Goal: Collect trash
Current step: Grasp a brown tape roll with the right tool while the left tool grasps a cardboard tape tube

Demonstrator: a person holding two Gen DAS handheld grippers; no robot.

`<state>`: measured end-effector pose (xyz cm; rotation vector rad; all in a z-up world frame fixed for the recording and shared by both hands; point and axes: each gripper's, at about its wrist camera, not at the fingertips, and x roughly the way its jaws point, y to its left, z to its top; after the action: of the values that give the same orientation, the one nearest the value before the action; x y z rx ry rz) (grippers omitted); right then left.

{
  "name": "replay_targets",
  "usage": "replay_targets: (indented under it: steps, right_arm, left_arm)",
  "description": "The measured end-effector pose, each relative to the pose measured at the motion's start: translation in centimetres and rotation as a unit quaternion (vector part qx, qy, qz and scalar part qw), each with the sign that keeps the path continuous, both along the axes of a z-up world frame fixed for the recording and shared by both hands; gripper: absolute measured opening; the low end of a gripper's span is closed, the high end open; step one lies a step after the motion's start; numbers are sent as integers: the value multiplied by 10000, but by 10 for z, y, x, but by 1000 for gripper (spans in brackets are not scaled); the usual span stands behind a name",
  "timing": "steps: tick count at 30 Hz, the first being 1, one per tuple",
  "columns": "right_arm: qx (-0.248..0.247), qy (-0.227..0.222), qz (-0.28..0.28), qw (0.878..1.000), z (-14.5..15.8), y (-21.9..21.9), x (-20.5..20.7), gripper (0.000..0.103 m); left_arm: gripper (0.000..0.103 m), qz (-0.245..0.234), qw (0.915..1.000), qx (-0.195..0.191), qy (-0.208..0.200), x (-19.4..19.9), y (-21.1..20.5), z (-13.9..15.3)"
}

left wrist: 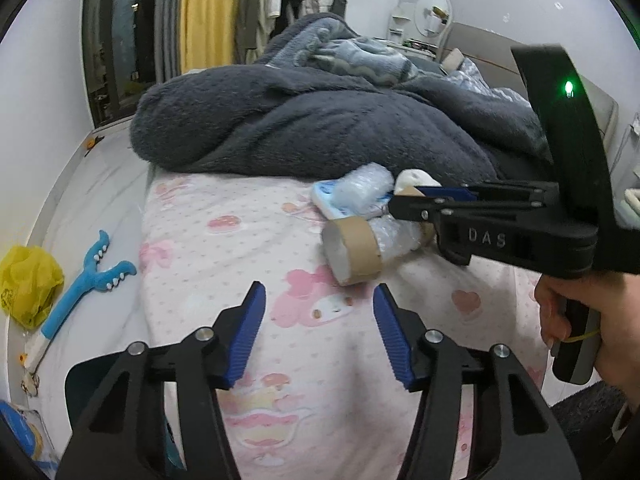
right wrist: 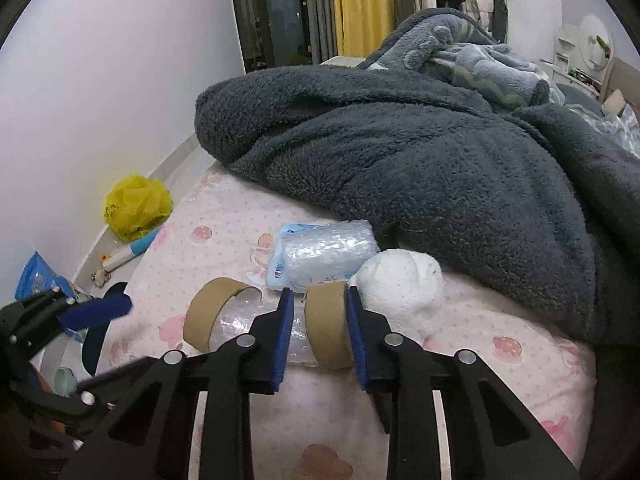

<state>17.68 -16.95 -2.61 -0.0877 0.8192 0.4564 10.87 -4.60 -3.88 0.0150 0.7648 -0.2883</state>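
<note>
Trash lies on the pink bed sheet (left wrist: 200, 240): a cardboard tape roll (left wrist: 352, 250) with bubble wrap (left wrist: 394, 236) pushed through it, a second cardboard roll (right wrist: 328, 326), a bubble-wrap bundle (right wrist: 328, 256) on a blue tissue pack (right wrist: 280, 264), and a white crumpled wad (right wrist: 404, 284). My right gripper (right wrist: 318, 336) has its fingers around the second cardboard roll, partly closed, with a small gap on the left side. My left gripper (left wrist: 318, 332) is open and empty, just short of the first roll.
A heaped dark grey blanket (left wrist: 320, 128) covers the bed behind the trash. On the floor at the left lie a yellow plastic bag (left wrist: 28, 284), a blue Y-shaped tool (left wrist: 86, 284) and a blue packet (right wrist: 38, 280). A white wall runs along the left.
</note>
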Motion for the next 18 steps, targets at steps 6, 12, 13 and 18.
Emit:
replay_targets:
  steps: [6, 12, 13, 18]
  right_arm:
    - [197, -56, -11, 9998, 6, -13, -3, 24]
    - [361, -174, 16, 9992, 16, -23, -8, 20]
    - [387, -152, 41, 9991, 15, -24, -8, 20]
    - [534, -72, 147, 9984, 13, -27, -10, 19]
  left_arm:
    - [54, -66, 10000, 42, 55, 5, -14, -5]
    - [46, -60, 9999, 62, 116, 12, -23, -9]
    - [46, -56, 9999, 48, 139, 13, -23, -10]
    - [43, -23, 9996, -98, 246, 19, -24, -12]
